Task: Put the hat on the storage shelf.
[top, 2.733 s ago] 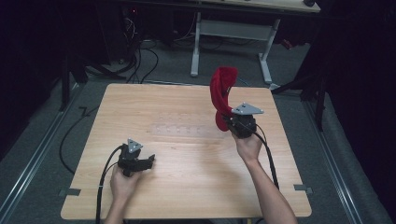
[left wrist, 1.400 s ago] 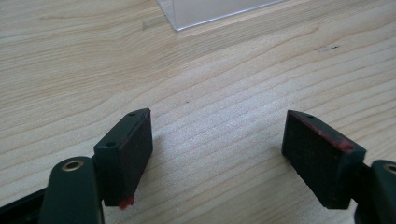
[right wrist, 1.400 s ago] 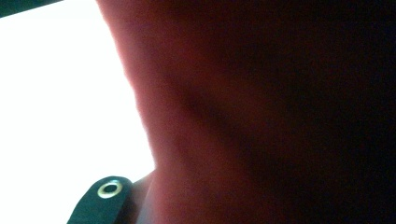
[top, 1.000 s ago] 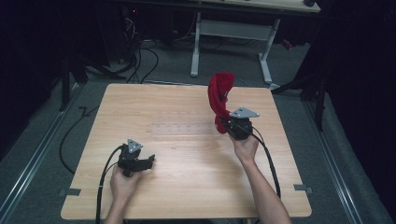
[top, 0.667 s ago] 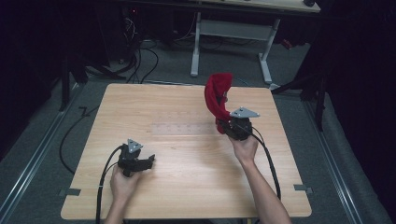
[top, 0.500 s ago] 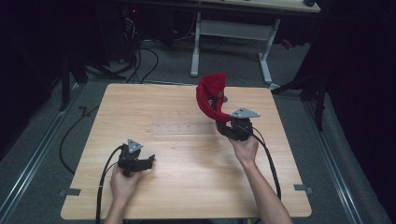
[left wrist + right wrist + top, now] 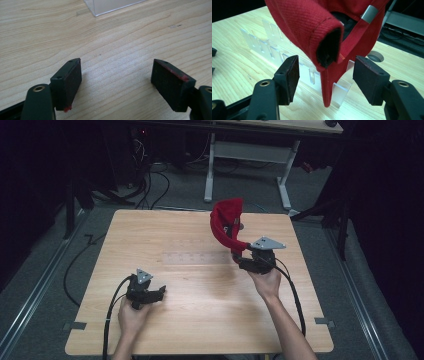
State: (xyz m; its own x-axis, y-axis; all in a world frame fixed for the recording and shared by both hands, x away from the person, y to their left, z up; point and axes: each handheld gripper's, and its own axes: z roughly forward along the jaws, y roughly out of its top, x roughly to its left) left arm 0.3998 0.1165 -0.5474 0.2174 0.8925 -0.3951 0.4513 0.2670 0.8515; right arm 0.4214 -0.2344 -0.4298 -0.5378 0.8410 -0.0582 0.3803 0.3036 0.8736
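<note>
Left tongs, matte black blocks, gape over bare pale-grained wooden surface. Right tongs have just been opening; a red twill cap, stitched brim downward, hangs between them above a clear acrylic rack, pads untouching.

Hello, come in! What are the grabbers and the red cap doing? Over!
Right gripper just opened, cap loose between its jaws. Left gripper open, resting on table. Clear stand under cap.
</note>
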